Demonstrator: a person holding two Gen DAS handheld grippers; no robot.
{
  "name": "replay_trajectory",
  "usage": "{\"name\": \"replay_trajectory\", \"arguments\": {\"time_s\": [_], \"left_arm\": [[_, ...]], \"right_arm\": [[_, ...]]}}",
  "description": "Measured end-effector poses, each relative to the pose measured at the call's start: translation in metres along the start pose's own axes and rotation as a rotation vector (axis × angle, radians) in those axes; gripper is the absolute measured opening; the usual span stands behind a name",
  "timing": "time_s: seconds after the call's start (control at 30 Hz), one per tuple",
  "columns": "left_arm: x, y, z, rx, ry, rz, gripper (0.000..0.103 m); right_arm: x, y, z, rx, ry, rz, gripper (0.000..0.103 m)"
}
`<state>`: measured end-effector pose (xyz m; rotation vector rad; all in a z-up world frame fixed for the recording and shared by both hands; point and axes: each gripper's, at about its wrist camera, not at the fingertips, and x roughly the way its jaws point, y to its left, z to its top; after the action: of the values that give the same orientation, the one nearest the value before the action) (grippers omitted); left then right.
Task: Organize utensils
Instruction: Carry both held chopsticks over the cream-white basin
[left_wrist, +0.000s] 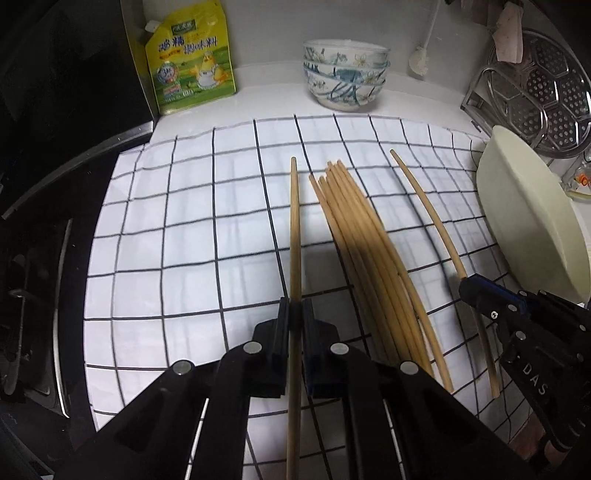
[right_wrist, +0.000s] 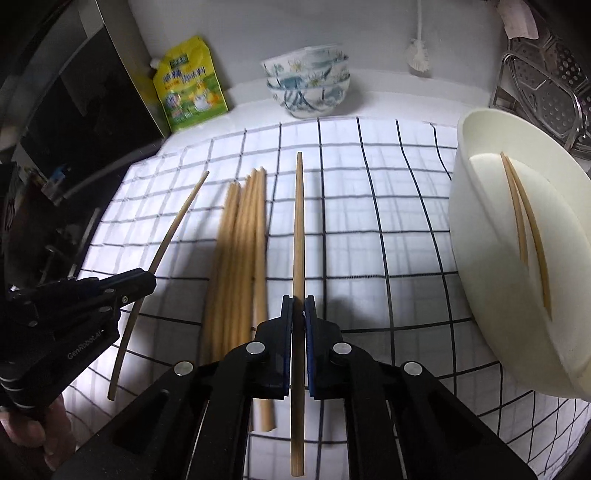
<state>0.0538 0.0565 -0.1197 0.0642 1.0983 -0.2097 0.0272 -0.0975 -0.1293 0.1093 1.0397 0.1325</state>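
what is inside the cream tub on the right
Two chopsticks lie inside the cream tub, side by side. Its near wall hides the tub's lower inside.

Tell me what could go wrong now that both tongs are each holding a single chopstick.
Each held chopstick could pivot or slip: the left tongs and right tongs each pinch one chopstick with a long end beyond the grip. A swing could also scatter the loose bundle between them. The cream tub sits tilted, so a careless drop might miss it.
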Motion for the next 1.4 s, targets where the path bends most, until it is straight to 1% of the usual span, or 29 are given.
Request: {"name": "replay_trajectory", "arguments": {"time_s": [0.13, 0.23, 0.3, 0.43, 0.5, 0.63, 0.7, 0.77, 0.83, 0.87, 0.9, 1.03, 1.13, 1.23, 1.4], "left_arm": [[-0.024, -0.007, 0.01, -0.003, -0.046, 0.004, 0.007], [-0.044, -0.019, 0.021, -0.007, -0.09, 0.003, 0.007], [-0.051, -0.028, 0.028, -0.004, -0.109, -0.004, 0.007], [-0.066, -0.065, 0.045, 0.023, -0.151, -0.037, 0.007], [-0.07, -0.086, 0.053, 0.041, -0.164, -0.063, 0.007], [-0.075, -0.144, 0.073, 0.1, -0.186, -0.136, 0.007], [-0.074, -0.167, 0.08, 0.123, -0.191, -0.153, 0.007], [-0.069, -0.197, 0.088, 0.155, -0.194, -0.174, 0.007], [-0.063, -0.224, 0.093, 0.19, -0.192, -0.187, 0.007], [-0.06, -0.232, 0.095, 0.201, -0.19, -0.191, 0.007], [-0.054, -0.247, 0.096, 0.217, -0.181, -0.2, 0.007], [-0.031, -0.282, 0.097, 0.253, -0.144, -0.218, 0.007], [-0.012, -0.3, 0.095, 0.269, -0.111, -0.216, 0.007], [0.008, -0.313, 0.091, 0.295, -0.076, -0.187, 0.007], [0.03, -0.319, 0.087, 0.305, -0.033, -0.15, 0.007]], "right_arm": [[-0.022, -0.002, 0.008, 0.005, -0.034, 0.033, 0.006], [-0.039, -0.006, 0.014, 0.005, -0.071, 0.04, 0.006], [-0.056, -0.017, 0.019, 0.007, -0.104, 0.041, 0.006], [-0.081, -0.043, 0.03, 0.031, -0.152, 0.025, 0.006], [-0.095, -0.066, 0.034, 0.057, -0.179, -0.001, 0.006], [-0.117, -0.116, 0.038, 0.114, -0.202, -0.053, 0.006], [-0.124, -0.138, 0.036, 0.139, -0.211, -0.076, 0.006], [-0.129, -0.166, 0.034, 0.171, -0.212, -0.103, 0.006], [-0.131, -0.185, 0.033, 0.193, -0.207, -0.12, 0.006], [-0.13, -0.2, 0.031, 0.209, -0.198, -0.132, 0.006], [-0.128, -0.207, 0.031, 0.217, -0.192, -0.138, 0.006], [-0.117, -0.241, 0.025, 0.245, -0.154, -0.154, 0.006], [-0.103, -0.257, 0.021, 0.251, -0.122, -0.143, 0.006], [-0.089, -0.263, 0.016, 0.257, -0.089, -0.127, 0.006], [-0.072, -0.276, 0.013, 0.278, -0.054, -0.096, 0.006]]}}
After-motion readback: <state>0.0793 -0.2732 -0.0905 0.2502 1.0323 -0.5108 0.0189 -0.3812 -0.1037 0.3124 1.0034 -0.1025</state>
